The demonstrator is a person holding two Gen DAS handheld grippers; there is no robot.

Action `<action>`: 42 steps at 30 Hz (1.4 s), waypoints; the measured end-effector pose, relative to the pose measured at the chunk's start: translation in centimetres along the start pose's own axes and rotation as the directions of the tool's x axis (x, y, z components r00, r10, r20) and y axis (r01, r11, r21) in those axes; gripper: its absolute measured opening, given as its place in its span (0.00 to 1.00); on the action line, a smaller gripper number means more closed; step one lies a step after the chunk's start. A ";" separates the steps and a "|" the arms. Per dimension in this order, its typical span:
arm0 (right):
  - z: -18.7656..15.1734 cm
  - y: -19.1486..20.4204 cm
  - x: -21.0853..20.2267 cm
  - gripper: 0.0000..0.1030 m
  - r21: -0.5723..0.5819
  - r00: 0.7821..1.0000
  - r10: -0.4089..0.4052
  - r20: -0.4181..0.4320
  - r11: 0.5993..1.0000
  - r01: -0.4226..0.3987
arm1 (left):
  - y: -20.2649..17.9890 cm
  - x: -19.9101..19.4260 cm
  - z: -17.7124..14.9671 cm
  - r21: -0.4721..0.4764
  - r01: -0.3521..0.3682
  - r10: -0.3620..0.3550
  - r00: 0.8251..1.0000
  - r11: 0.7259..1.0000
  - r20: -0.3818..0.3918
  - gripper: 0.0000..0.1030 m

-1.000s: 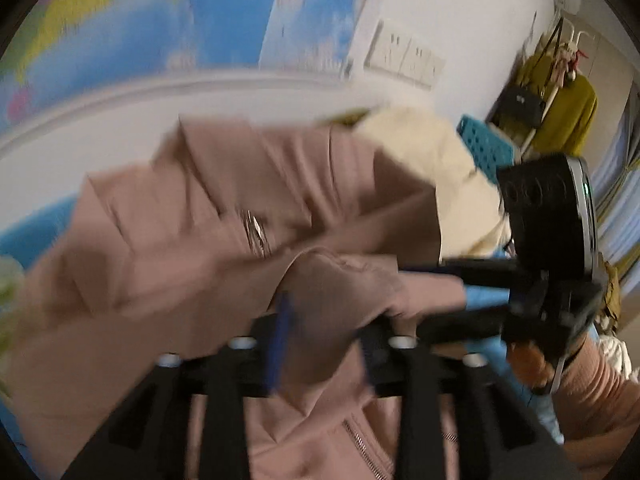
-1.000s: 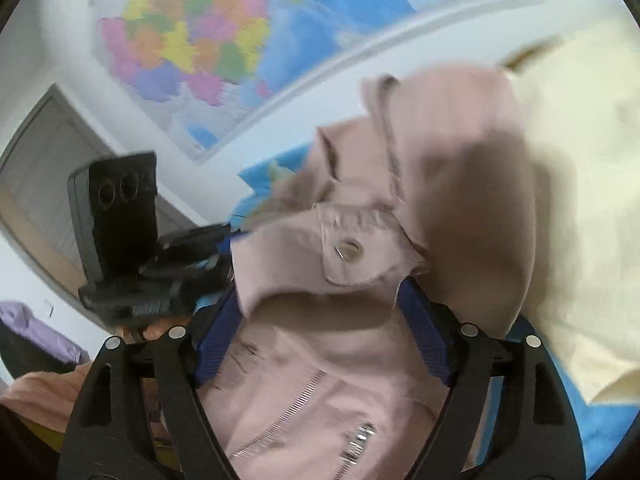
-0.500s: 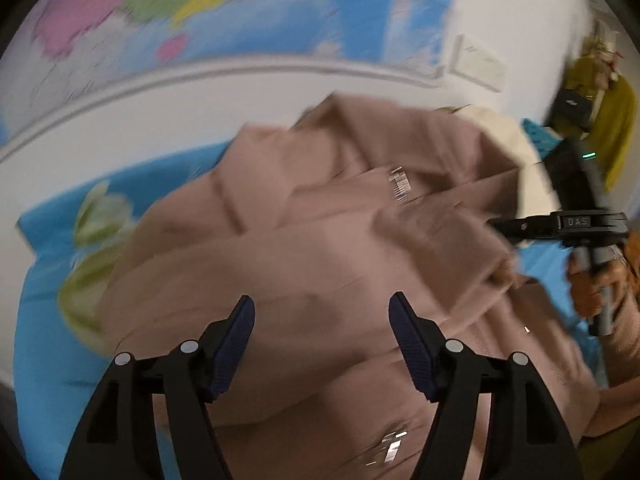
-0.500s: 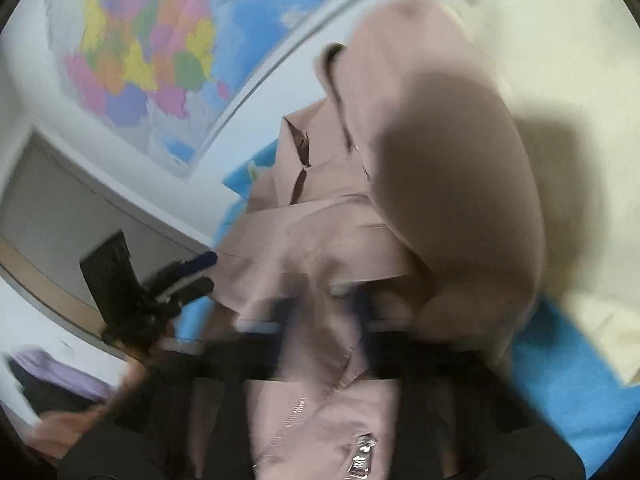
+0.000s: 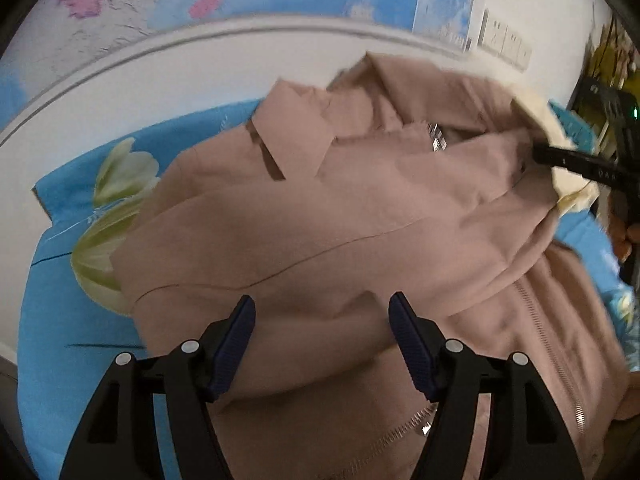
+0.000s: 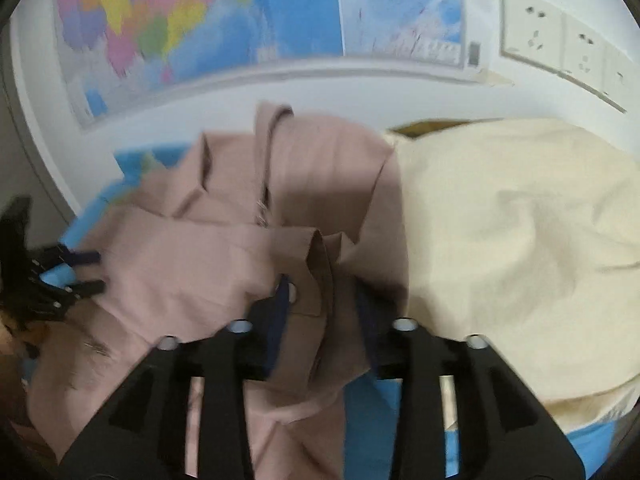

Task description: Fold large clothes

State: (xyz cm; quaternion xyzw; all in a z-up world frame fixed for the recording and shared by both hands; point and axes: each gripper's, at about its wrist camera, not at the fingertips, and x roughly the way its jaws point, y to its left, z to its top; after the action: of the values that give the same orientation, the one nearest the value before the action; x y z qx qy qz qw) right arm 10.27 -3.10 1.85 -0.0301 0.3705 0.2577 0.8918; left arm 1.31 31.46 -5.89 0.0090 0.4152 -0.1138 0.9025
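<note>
A dusty-pink zip jacket (image 5: 320, 216) lies crumpled on the blue flowered sheet (image 5: 80, 336). My left gripper (image 5: 322, 322) hovers open just above its front, with nothing pinched between the blue pads. It also shows at the left edge of the right wrist view, where the left gripper (image 6: 86, 273) has its fingers apart. My right gripper (image 6: 323, 304) is at the jacket's right side. Its jaws are opening with a raised fold of the pink jacket (image 6: 224, 256) and a snap button between them. In the left wrist view the right gripper (image 5: 560, 160) reaches in from the right edge.
A cream garment (image 6: 500, 240) lies heaped against the jacket's right side. A wall map (image 6: 240, 20) and wall sockets (image 6: 560, 44) are behind. A blue basket (image 5: 578, 130) and hanging yellow clothes (image 5: 608, 52) stand far right, near a person's hand (image 5: 624, 236).
My left gripper let go of the pink fold, opened and drew back to the left over the jacket. My right gripper closed on the jacket's fold, and its jaws have since parted.
</note>
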 end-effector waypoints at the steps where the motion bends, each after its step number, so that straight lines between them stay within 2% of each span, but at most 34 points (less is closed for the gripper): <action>1: -0.1 0.0 -1.0 0.41 0.000 0.999 0.015 0.032 1.000 -0.015 | 0.2 -0.7 -0.2 -0.004 0.002 -0.002 1.000 1.000 0.018 0.65; 3: -0.5 0.7 -2.8 0.45 -0.036 0.995 0.071 0.071 0.997 -0.068 | 1.0 -2.9 -1.0 -0.021 -0.005 0.006 0.998 1.000 0.064 0.66; 5: -1.1 1.9 -2.7 0.45 -0.095 0.993 0.115 0.035 0.989 -0.111 | 2.0 -4.6 -1.8 -0.052 -0.011 0.016 0.996 0.999 0.091 0.67; 8: -1.5 4.0 -0.1 0.44 -0.155 0.993 0.107 -0.045 0.982 -0.112 | 3.4 -5.8 -3.3 -0.104 -0.031 0.042 0.994 0.994 0.098 0.71; 11: -2.1 3.4 3.4 0.44 -0.087 0.986 0.088 -0.144 0.991 -0.101 | 5.2 -6.0 -5.9 -0.198 -0.057 0.069 0.996 0.978 0.054 0.71; 12: -2.5 3.1 3.8 0.44 -0.069 0.985 0.086 -0.152 0.993 -0.098 | 5.6 -6.0 -6.6 -0.220 -0.057 0.069 0.997 0.974 0.045 0.71; 14: -2.9 2.6 3.8 0.47 -0.031 0.982 0.116 -0.152 0.992 -0.122 | 6.2 -6.1 -8.6 -0.256 -0.072 0.081 0.996 0.964 0.023 0.71; 17: -3.4 2.4 2.5 0.57 -0.021 0.983 0.132 -0.128 0.991 -0.135 | 6.7 -6.7 -10.9 -0.291 -0.083 0.089 0.996 0.953 0.010 0.71; 20: -3.5 2.6 1.2 0.60 -0.038 0.983 0.138 -0.118 0.989 -0.144 | 7.3 -8.6 -13.1 -0.319 -0.106 0.122 0.992 0.942 0.031 0.71; 22: -3.7 2.9 0.6 0.62 -0.039 0.982 0.153 -0.108 0.987 -0.158 | 7.2 -9.6 -13.4 -0.327 -0.098 0.122 0.991 0.940 0.052 0.71; 24: -4.0 2.9 0.0 0.64 -0.028 0.978 0.176 -0.112 0.983 -0.181 | 6.2 -10.2 -12.9 -0.314 -0.057 0.088 0.992 0.948 0.085 0.73; 26: -4.6 2.7 -1.1 0.65 -0.018 0.979 0.172 -0.112 0.984 -0.175 | 4.5 -9.9 -12.0 -0.266 -0.014 0.039 0.996 0.964 0.086 0.79; 27: -5.0 2.4 -1.7 0.72 -0.009 0.977 0.178 -0.115 0.984 -0.180 | 3.8 -9.5 -11.7 -0.247 0.006 0.015 0.996 0.969 0.083 0.81; 28: -5.3 2.2 -2.0 0.85 0.003 0.977 0.176 -0.119 0.984 -0.177 | 3.2 -9.0 -11.5 -0.236 0.034 -0.016 0.997 0.971 0.078 0.82; 29: -5.8 1.9 -2.5 0.89 0.018 0.978 0.171 -0.121 0.985 -0.170 | 2.9 -8.7 -11.5 -0.231 0.067 -0.052 0.996 0.971 0.071 0.82; 31: -7.4 0.8 -3.8 0.89 0.066 0.973 0.191 -0.130 0.981 -0.183 | 2.4 -7.7 -11.8 -0.239 0.125 -0.118 0.992 0.963 0.042 0.82; 33: -9.4 -0.6 -4.5 0.90 0.136 0.963 0.219 -0.158 0.971 -0.198 | 2.1 -7.0 -12.3 -0.247 0.146 -0.146 0.989 0.958 0.017 0.83; 35: -11.4 -1.6 -5.0 0.89 0.195 0.948 0.257 -0.187 0.956 -0.220 | 1.8 -7.3 -12.7 -0.245 0.172 -0.170 0.985 0.954 0.032 0.85; 38: -14.1 -2.1 -5.9 0.89 0.240 0.931 0.307 -0.196 0.936 -0.257 | 1.3 -7.6 -13.3 -0.263 0.264 -0.266 0.964 0.928 0.030 0.87; 41: -15.9 -2.1 -6.4 0.88 0.286 0.912 0.360 -0.195 0.911 -0.298 | 0.0 -7.6 -13.7 -0.254 0.319 -0.324 0.946 0.913 0.021 0.91; 42: -16.1 -2.0 -6.6 0.88 0.284 0.912 0.362 -0.191 0.910 -0.302 | -0.5 -7.6 -13.9 -0.247 0.330 -0.336 0.942 0.911 0.020 0.92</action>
State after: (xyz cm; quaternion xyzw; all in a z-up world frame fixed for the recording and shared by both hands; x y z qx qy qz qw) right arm -3.10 -11.62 -5.65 0.1145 0.5043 0.3526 0.7799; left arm -13.97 34.05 -9.22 -0.1732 0.4317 -0.2132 0.8592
